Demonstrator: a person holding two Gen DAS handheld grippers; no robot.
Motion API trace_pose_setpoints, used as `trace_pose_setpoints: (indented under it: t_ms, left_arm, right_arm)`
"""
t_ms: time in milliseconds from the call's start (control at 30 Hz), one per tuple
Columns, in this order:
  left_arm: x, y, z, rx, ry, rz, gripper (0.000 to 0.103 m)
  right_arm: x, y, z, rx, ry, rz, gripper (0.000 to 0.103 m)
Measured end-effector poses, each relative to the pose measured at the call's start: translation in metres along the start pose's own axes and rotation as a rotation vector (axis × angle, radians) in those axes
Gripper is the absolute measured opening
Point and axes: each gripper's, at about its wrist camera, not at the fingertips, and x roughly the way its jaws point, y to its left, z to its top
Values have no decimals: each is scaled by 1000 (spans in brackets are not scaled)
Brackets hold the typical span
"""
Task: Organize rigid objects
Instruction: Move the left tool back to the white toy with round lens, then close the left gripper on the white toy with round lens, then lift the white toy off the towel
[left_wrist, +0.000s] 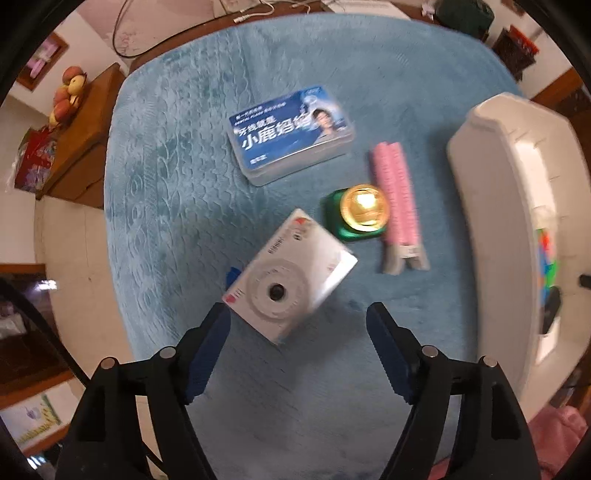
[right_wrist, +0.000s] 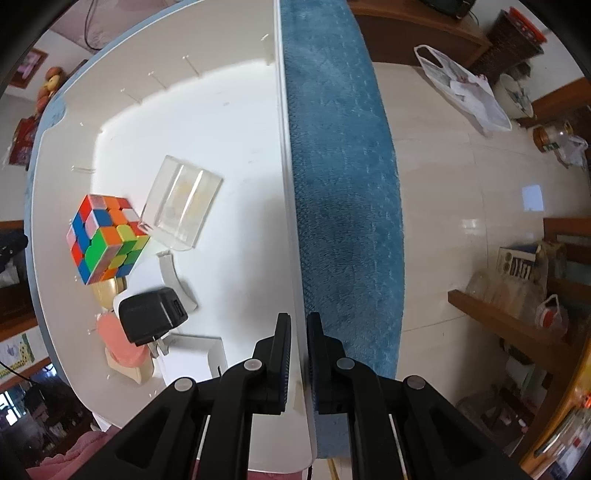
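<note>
Here, the left gripper (left_wrist: 297, 317) hovers fingers spread, empty, over a white camera box (left_wrist: 291, 280) beside a green jar (left_wrist: 356, 216); the right gripper (right_wrist: 298, 328) pinches the white bin's (right_wrist: 291, 184) wall.

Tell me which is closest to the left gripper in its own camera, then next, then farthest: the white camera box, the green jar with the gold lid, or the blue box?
Counting from the left gripper, whose jaws are open:
1. White camera box, just ahead, by the left finger.
2. Green jar with the gold lid, farther on, slightly right.
3. Blue box, farthest, toward the back of the blue mat.
</note>
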Motion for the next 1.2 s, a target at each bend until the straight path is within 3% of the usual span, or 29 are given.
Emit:
trace_pose_setpoints:
  t_ms: [67, 267, 800, 1000, 1200]
  left_arm:
    - [12, 3, 4, 32, 24, 23, 79]
    - [36, 7, 9, 67, 75, -2, 79]
    - [69, -1, 22, 123, 114, -39, 90]
    - [74, 1, 31, 130, 132, -40, 90]
    - [70, -7, 34, 153, 104, -45, 85]
  right_arm:
    - [1, -1, 3, 20, 2, -1, 9]
    - [3, -3, 5, 56, 6, -16, 9]
    - [4, 5, 9, 96, 12, -63, 9]
    - [4, 5, 8, 105, 7, -71, 10]
    - [3, 7, 8, 98, 4, -78, 10]
